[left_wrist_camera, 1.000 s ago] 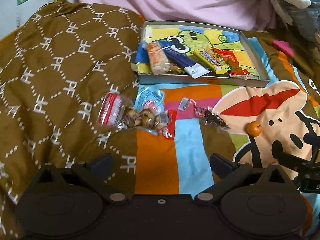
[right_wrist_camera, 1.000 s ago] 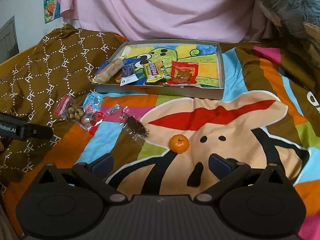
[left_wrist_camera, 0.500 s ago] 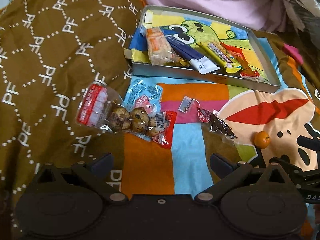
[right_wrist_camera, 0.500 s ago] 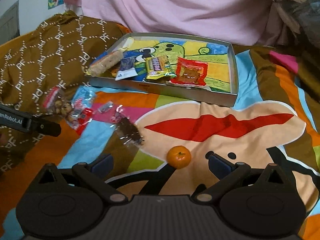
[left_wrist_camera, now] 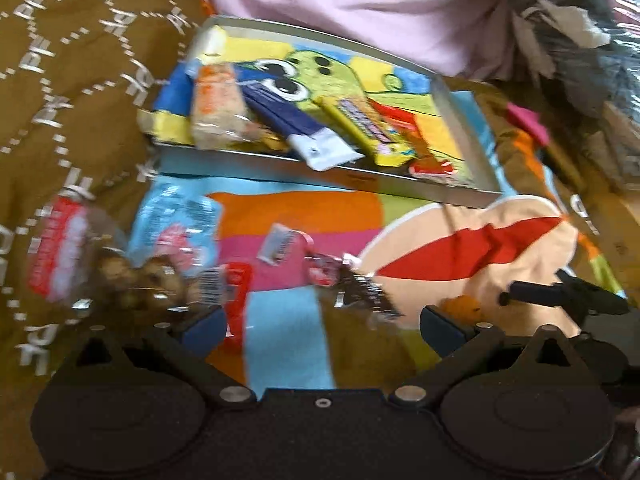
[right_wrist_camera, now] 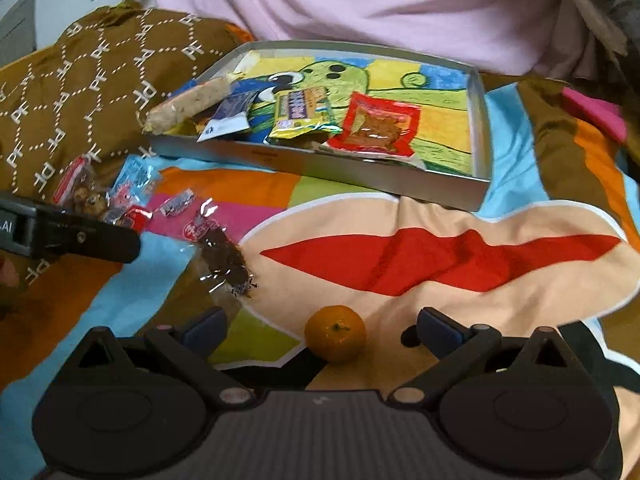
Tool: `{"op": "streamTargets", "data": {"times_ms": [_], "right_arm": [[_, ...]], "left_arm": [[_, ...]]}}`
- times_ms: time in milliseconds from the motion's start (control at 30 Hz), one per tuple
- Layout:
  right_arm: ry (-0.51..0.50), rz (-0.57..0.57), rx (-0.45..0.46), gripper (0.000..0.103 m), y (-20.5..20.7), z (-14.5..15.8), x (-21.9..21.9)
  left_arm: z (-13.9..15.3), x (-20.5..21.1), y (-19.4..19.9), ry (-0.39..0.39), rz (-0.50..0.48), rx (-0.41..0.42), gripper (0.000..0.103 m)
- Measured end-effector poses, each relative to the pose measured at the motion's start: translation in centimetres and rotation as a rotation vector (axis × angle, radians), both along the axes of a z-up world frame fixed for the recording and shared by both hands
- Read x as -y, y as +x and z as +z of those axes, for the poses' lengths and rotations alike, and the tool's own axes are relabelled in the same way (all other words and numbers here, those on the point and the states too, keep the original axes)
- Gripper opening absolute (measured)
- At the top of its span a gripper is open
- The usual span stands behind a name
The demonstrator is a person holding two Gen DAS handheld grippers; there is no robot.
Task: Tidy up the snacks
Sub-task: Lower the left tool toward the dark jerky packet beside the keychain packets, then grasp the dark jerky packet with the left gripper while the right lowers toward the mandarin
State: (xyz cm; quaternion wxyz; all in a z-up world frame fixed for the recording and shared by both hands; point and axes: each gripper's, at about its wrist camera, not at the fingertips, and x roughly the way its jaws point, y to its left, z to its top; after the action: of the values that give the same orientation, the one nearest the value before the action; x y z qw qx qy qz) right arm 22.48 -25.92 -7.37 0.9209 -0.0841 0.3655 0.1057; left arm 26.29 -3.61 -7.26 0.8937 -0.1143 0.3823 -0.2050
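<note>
Evidently a pick-up step, nothing gripped yet. Right tool [right_wrist_camera: 322, 326] spread wide, empty, low over the bedspread [right_wrist_camera: 460, 300], straddling the mandarin [right_wrist_camera: 335, 333] without visible contact. Left tool [left_wrist_camera: 320, 326] likewise apart and empty, near the clear packet of dark snack [left_wrist_camera: 366, 294] and the bag of round brown snacks [left_wrist_camera: 132, 280]. Box tray [right_wrist_camera: 478, 128] beyond, already holding several packets, well apart from the loose ones. Next, probably: close gently on the fruit, round and likely to roll, then lift toward the tray. Right view sharp, showing the red packet [right_wrist_camera: 378, 126] flat in the tray; left view motion-blurred, mandarin half hidden behind a fingertip.
</note>
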Motion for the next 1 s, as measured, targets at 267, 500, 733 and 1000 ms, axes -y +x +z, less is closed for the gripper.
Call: {"op": "streamTargets", "data": {"times_ms": [267,500,733,1000], "right_arm": [[-0.03,0.039,0.0,0.098,0.9,-0.7,0.0],[-0.03,0.035,-0.017,0.093,1.1,-0.9,0.3],[-0.015,0.039,-0.024,0.085,1.4,-1.0,0.5],[-0.026,0.043,-0.048,0.075,1.4,-1.3,0.3]], "left_arm": [[-1.1,2.0,1.5,-0.131,-0.074,-0.051,0.102],[-3.1,2.2,3.2,-0.263,0.001,-0.123,0.101],[-4.9,1.5,4.4,-0.401,0.089,-0.144,0.088],[-5.3,1.8,4.1,-0.402,0.114,-0.167,0.036]]}}
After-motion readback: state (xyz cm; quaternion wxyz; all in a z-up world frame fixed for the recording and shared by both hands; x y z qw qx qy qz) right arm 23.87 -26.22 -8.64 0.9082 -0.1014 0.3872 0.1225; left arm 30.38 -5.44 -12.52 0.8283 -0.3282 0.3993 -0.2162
